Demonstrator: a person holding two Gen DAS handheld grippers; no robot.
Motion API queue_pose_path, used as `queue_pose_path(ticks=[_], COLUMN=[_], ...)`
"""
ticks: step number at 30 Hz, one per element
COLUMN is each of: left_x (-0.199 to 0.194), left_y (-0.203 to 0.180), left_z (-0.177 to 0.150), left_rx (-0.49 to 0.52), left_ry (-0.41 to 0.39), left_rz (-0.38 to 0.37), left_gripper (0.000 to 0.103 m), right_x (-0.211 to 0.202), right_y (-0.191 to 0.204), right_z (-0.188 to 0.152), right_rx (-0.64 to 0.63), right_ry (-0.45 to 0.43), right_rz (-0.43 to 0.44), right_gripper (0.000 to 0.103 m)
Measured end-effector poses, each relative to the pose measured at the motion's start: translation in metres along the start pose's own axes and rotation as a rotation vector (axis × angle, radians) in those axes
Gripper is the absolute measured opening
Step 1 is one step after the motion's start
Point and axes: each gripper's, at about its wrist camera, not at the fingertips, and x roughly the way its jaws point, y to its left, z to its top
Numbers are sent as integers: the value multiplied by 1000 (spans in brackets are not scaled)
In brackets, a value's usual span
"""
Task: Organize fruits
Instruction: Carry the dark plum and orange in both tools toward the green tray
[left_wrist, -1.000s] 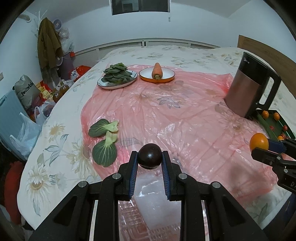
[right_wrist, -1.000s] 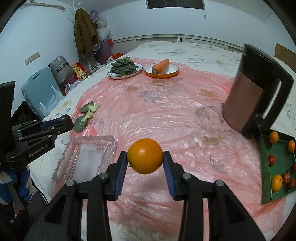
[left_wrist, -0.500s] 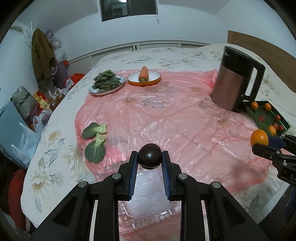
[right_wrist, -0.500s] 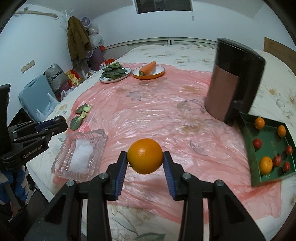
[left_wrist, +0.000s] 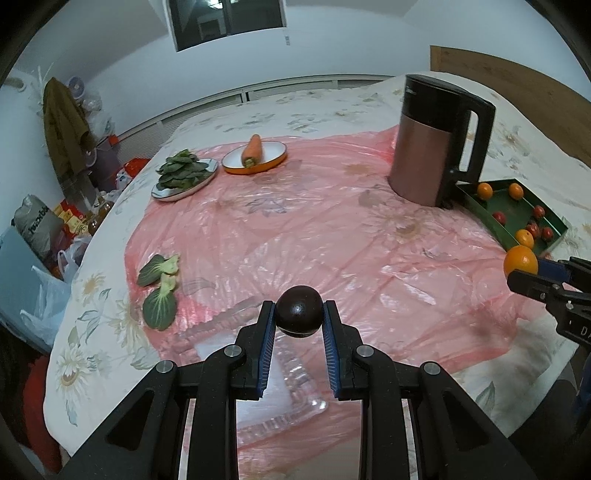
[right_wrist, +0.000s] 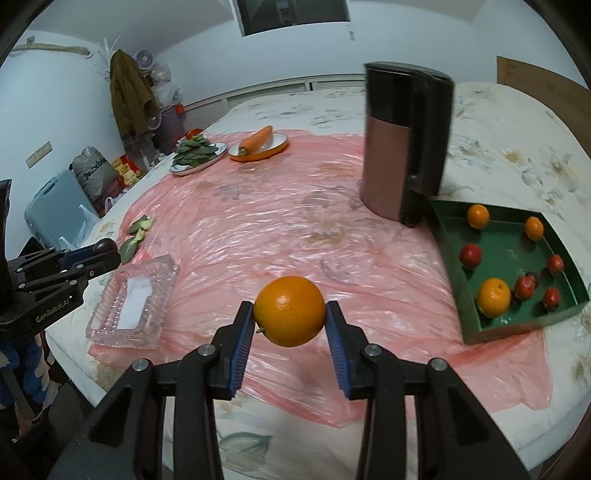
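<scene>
Bed under pink plastic sheet (right_wrist: 266, 221), both grippers carrying fruit.

Left to right: left gripper (left_wrist: 299, 314) pinches a dark round fruit (left_wrist: 300, 311) above the glass dish (right_wrist: 133, 299); right gripper (right_wrist: 290, 314) pinches an orange (right_wrist: 290, 311) in the air. Green tray (right_wrist: 480, 334) beside the kettle (right_wrist: 404, 144) already holds several fruits; these two seem left to place.

left gripper (left_wrist: 299, 317) clamped, right gripper (right_wrist: 290, 314) clamped
</scene>
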Motion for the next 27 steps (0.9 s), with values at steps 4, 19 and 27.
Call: queue_pose_path(ticks=[4, 19, 27], left_x=[1, 5, 8], left_y=[-14, -74, -109], left_z=[2, 11, 17], left_rx=[22, 121, 175], left_ry=[5, 25, 32], left_rz=[-4, -21, -44], left_gripper=[21, 21, 21], right_x=[-5, -23, -34], right_y=[-16, -71, -102], right_z=[-4, -19, -23], right_rx=[24, 115, 166], right_ry=[-8, -42, -69], right_rz=[-11, -43, -68], right_gripper=[47, 47, 47])
